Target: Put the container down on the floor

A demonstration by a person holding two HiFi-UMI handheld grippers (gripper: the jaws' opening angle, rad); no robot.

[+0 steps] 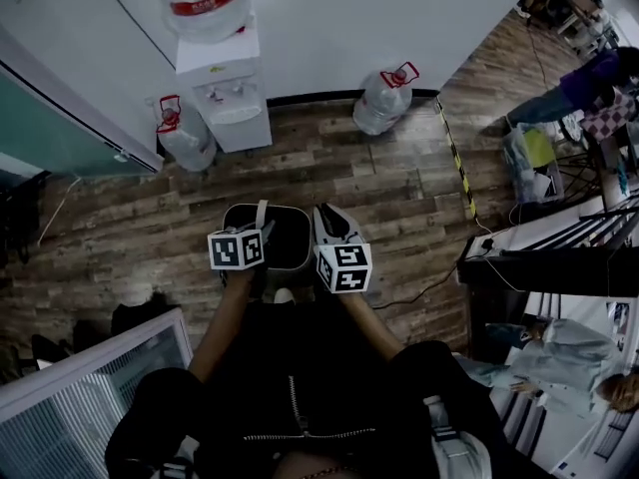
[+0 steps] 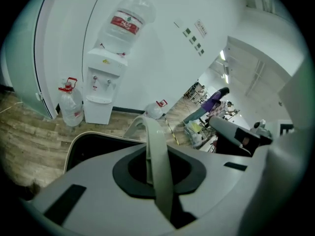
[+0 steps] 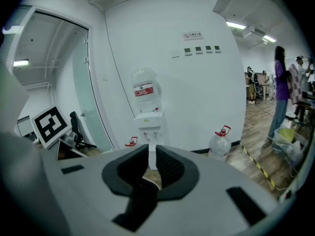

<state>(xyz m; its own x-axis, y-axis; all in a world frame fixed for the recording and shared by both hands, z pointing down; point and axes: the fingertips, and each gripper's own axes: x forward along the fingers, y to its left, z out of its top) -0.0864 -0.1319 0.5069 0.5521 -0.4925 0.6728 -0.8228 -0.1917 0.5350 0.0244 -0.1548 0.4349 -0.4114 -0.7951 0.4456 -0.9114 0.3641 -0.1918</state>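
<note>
A black container with a pale rim (image 1: 285,211) hangs in front of my body over the wood floor. Its pale handle (image 2: 155,151) stands up and runs between the jaws of my left gripper (image 2: 156,173), which is shut on it; the container's dark inside (image 2: 93,149) shows just beyond. In the head view my left gripper (image 1: 260,238) is over the container's near edge. My right gripper (image 1: 327,218) is beside the container's right rim, jaws pointing forward. In its own view my right gripper (image 3: 150,167) is shut with nothing seen between the pads.
A white water dispenser (image 1: 228,98) with a bottle on top stands at the wall ahead, with a water jug (image 1: 186,136) to its left and another jug (image 1: 383,100) to its right. Yellow-black tape (image 1: 455,158), a cable (image 1: 424,289) and desks (image 1: 559,257) lie to the right.
</note>
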